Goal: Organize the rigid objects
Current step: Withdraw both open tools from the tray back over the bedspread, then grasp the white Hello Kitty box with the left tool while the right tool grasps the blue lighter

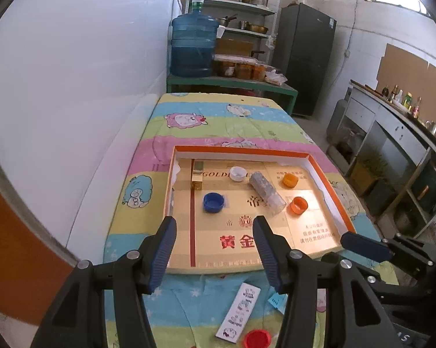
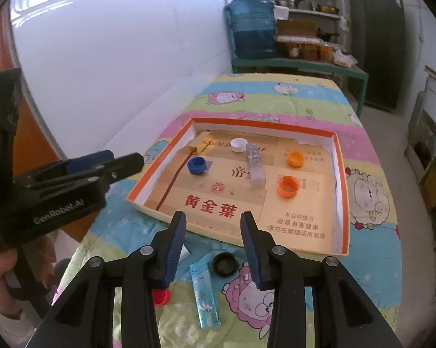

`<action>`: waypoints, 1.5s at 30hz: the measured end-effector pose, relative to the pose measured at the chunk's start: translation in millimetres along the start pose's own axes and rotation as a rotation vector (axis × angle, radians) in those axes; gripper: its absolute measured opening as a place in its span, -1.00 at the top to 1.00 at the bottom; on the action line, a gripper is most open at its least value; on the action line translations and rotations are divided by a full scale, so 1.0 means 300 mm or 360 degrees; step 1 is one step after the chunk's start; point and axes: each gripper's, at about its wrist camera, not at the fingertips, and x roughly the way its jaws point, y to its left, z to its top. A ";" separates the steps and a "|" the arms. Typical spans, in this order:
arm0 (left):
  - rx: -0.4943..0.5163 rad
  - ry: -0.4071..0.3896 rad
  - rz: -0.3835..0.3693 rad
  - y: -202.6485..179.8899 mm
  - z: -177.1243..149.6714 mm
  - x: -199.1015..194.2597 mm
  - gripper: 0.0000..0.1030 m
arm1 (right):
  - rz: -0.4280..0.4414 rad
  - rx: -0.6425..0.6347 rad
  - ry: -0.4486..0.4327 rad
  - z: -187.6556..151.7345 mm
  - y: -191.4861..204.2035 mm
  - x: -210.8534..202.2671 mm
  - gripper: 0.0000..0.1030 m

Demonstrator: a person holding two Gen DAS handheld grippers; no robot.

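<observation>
Bare quilt (image 2: 319, 264) lies open just ahead of the right gripper's fingers (image 2: 177, 249); beyond them the tray's orange rim (image 2: 341, 197) bars a low pass; a clear box (image 2: 255, 165) stands mid-tray.

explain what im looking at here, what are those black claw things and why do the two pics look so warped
The black claws are hand-held grippers: a person carries one in each hand, and each has a wide-angle camera looking along its two fingers, which bends the picture. One picture looks out from the left gripper, the other from the right gripper. Each also catches the other gripper at its edge, and a hand shows at the right view's lower left.

Both grippers are open and hold nothing.

On the table lies a cartoon-print cloth. On it sits a shallow orange-rimmed box holding a blue cap, a white cap, two orange caps and a clear tube. Nearer, on the cloth, lie a red cap, a black cap and a teal packet.
</observation>
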 end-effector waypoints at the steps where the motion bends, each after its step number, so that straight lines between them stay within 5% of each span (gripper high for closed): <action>1: 0.0005 -0.0003 0.0009 -0.003 -0.006 -0.005 -0.06 | 0.0005 -0.0008 -0.0011 -0.005 0.006 -0.009 0.22; 16: 0.0047 0.0027 -0.0010 0.005 -0.066 -0.022 -0.06 | 0.0005 -0.0049 -0.0025 -0.091 0.068 -0.033 0.22; 27: 0.0091 0.0159 -0.0176 0.008 -0.201 0.028 -0.06 | 0.0004 -0.0036 0.0082 -0.197 0.013 -0.007 0.22; 45: 0.0248 0.0325 -0.0248 -0.054 -0.269 0.160 -0.06 | -0.0030 -0.0190 0.0235 -0.284 0.037 0.114 0.22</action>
